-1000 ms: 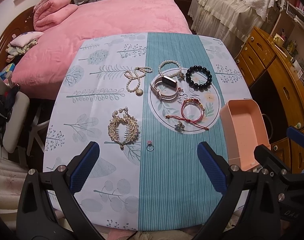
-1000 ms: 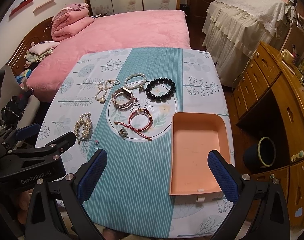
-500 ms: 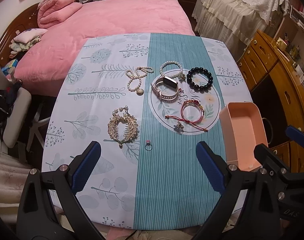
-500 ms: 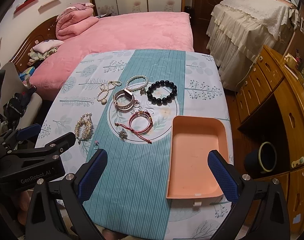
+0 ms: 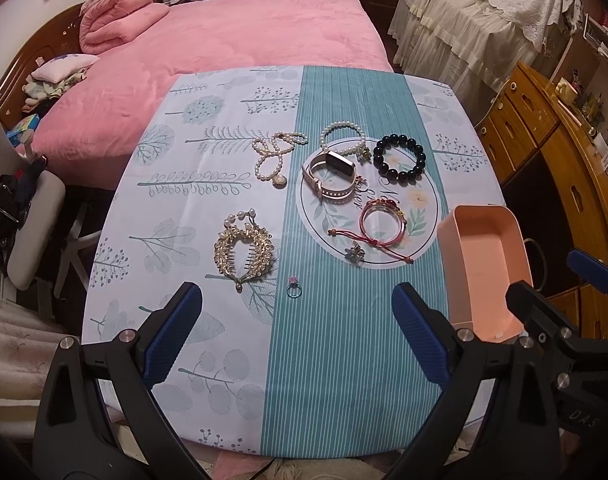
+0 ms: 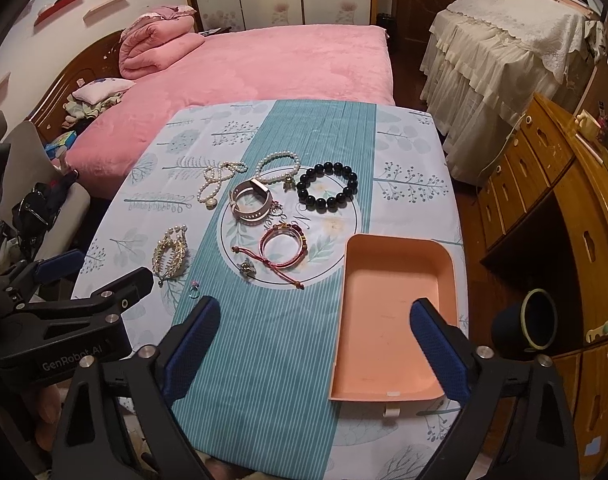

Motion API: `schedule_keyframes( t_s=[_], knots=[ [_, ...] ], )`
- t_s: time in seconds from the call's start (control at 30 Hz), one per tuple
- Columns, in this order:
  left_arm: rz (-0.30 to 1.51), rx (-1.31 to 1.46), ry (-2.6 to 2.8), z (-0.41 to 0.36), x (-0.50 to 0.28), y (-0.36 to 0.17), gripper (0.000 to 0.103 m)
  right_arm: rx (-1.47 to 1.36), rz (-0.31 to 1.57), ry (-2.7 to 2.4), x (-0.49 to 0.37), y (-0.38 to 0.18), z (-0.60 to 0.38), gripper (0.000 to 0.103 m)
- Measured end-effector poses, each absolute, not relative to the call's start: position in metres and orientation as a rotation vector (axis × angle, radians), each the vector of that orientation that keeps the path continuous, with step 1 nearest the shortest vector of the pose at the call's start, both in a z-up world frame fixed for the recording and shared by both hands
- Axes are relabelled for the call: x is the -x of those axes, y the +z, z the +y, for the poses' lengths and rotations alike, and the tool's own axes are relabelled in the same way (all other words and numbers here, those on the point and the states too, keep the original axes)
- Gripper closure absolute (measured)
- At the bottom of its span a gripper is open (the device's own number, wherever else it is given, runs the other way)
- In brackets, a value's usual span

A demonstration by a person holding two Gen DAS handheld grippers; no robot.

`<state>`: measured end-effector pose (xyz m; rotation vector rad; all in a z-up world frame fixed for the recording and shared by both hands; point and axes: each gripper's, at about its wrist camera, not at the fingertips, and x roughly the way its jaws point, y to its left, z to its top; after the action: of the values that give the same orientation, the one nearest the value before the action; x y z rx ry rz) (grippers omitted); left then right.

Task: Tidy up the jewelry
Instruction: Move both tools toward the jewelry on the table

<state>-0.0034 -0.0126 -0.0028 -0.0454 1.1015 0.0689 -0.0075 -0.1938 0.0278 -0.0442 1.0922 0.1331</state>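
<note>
Jewelry lies spread on a cloth-covered table: a gold hair comb, a small ring, a pearl necklace, a pearl bracelet, a pink watch, a black bead bracelet, a red bangle with a red cord, and a small flower charm. An empty peach tray sits at the table's right edge. My left gripper is open above the near edge, short of the ring. My right gripper is open over the near edge beside the tray.
A pink bed lies beyond the table. A wooden dresser stands at the right, with a dark cup on the floor. A chair with bags stands at the left.
Both grippers have pulled back and risen a little, so the table looks smaller and farther. The jewelry and tray have not moved. Both grippers stay open.
</note>
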Motion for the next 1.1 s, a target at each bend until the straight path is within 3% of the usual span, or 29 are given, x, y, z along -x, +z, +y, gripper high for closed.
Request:
schedule_keyframes(
  t_s=[0.67,1.1],
  knots=[
    [1.087,0.069,0.096,0.036,-0.011,0.006,0.008,0.067,1.086,0.146,-0.014,0.035,-0.151,0.025],
    [1.086,0.141,0.073,0.133,-0.042,-0.007,0.008,0.066,1.153,0.112,-0.053,0.022,-0.11,0.035]
  ],
)
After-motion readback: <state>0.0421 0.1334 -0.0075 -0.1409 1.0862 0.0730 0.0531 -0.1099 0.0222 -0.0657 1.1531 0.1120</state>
